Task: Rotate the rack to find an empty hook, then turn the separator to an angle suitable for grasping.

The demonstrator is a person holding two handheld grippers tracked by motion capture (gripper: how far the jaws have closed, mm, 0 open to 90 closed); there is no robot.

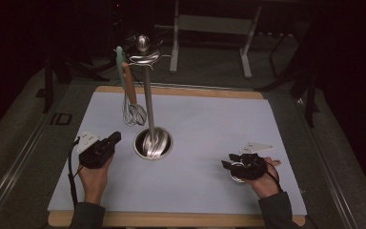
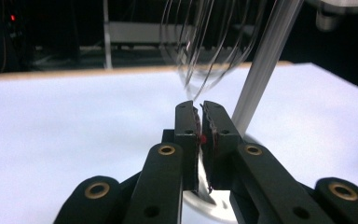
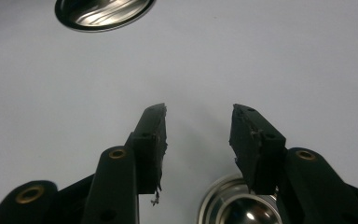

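Note:
A steel utensil stand [image 1: 147,95] rises from its round base [image 1: 153,143] at the middle of the pale mat. From its top ring hangs a whisk [image 1: 132,112] with a green and wooden handle. My left gripper [image 1: 113,139] lies low, just left of the base, pointing toward it. In the left gripper view its jaws [image 2: 199,109] are a thin slit apart with nothing between them; blurred whisk wires [image 2: 200,46] and the pole [image 2: 265,65] stand right ahead. My right gripper [image 1: 228,163] is open [image 3: 198,112] and empty, above a small round steel cup [image 3: 237,207].
The mat [image 1: 209,119] covers a wooden board whose edge [image 1: 171,219] runs along the near side. Grey metal table legs [image 1: 209,28] stand behind the board. The floor around it is dark.

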